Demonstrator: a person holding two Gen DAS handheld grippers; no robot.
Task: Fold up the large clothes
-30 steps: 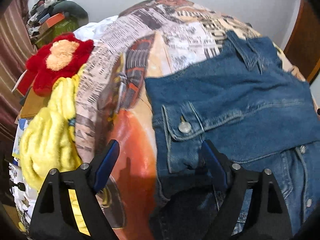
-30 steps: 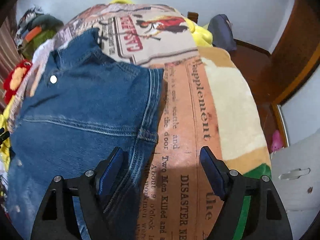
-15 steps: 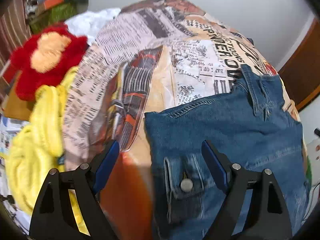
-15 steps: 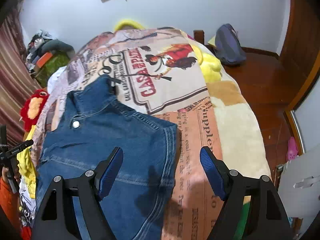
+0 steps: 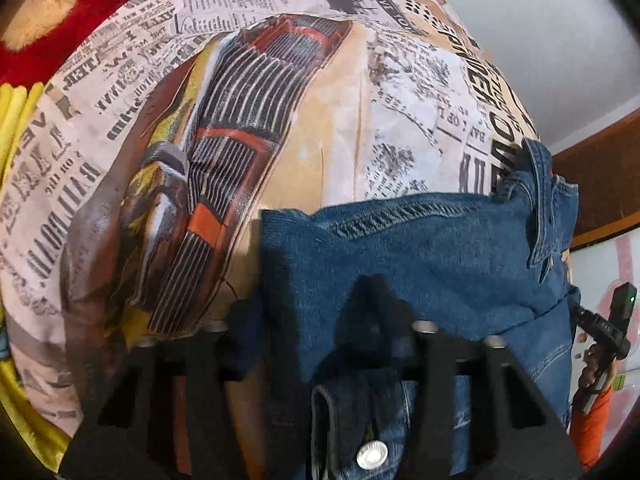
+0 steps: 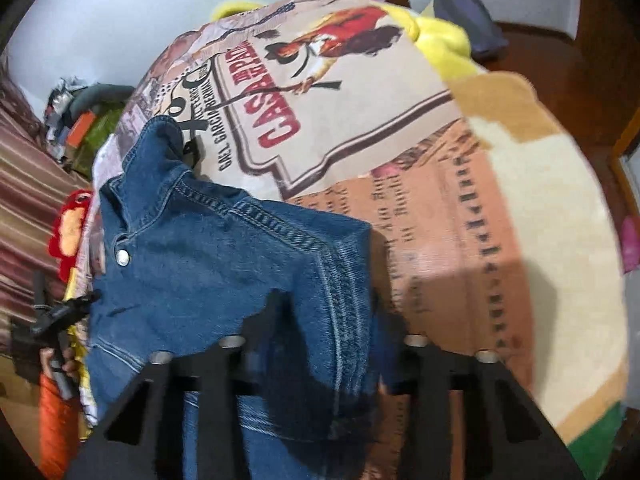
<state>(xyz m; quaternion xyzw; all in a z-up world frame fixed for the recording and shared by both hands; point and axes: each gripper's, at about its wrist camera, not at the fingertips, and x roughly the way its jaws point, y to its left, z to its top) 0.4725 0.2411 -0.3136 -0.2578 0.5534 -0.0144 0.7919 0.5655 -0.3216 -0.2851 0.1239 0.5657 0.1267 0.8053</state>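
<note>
- Blue denim jacket with metal snap buttons (image 5: 420,264): lies spread on the newspaper-print bed cover (image 5: 240,120), collar end farthest from the cameras; flat lay suits folding.
- Left gripper (image 5: 316,332): black, two-fingered; jaws closing over the jacket's left shoulder edge, denim bunched between them. Whether the pads already pinch, I cannot tell for sure.
- Right gripper (image 6: 320,344): jaws closing on the opposite, seamed shoulder edge (image 6: 340,280), cloth between them; the matched hold on both sides likely serves one even lift.
- Edges: both shoulder corners lie free on the cover.
- Open room: bare cover beyond the collar and to the jacket's right.
- Obstacles: red plush toy (image 5: 60,12) and yellow fleece (image 5: 16,120) crowd the left margin.
</note>
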